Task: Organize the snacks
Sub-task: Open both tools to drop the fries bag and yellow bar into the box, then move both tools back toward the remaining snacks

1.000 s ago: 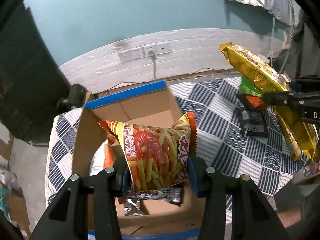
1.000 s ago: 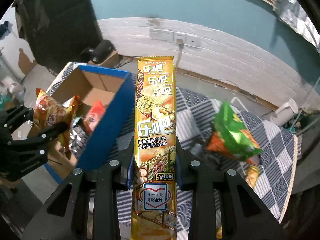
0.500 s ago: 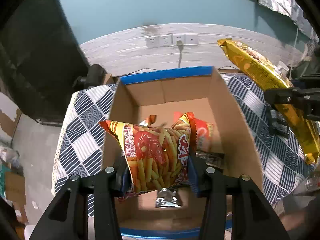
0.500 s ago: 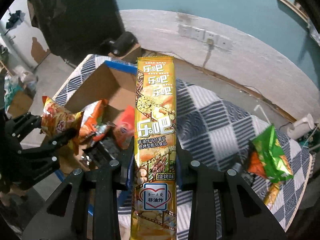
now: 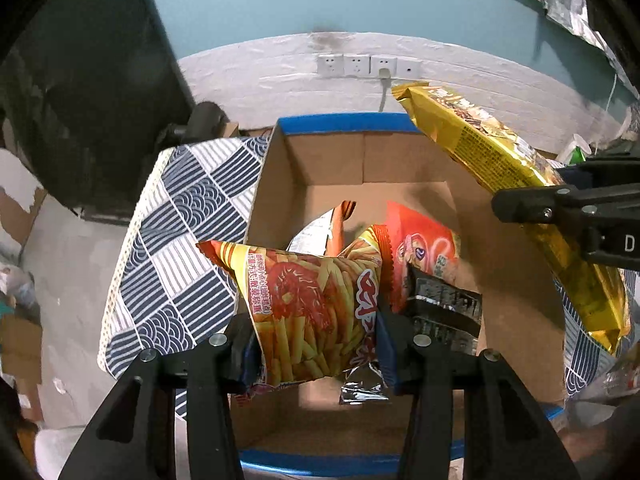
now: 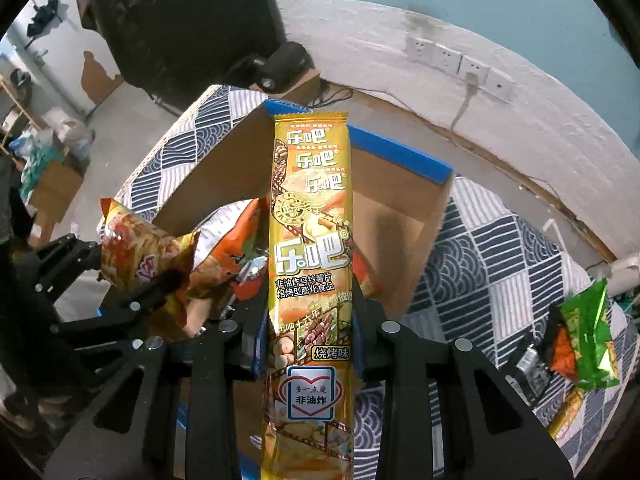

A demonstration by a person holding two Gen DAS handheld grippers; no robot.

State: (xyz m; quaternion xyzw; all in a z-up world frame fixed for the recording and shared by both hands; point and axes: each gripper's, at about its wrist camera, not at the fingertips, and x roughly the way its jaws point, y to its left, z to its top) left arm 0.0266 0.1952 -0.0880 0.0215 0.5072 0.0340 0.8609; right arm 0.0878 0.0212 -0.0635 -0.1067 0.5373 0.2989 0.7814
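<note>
The left gripper (image 5: 316, 344) is pinching a fries snack bag (image 5: 312, 312) above the near end of the open cardboard box (image 5: 512, 280). The right gripper (image 6: 310, 332) is clamping a long yellow snack pack (image 6: 310, 248), holding it over the box's right wall. Inside the box, a red snack bag (image 5: 424, 248) and a black packet (image 5: 444, 304) are lying together. Right of the box, a green snack bag (image 6: 584, 336) is resting on the patterned bench (image 6: 492, 264).
</note>
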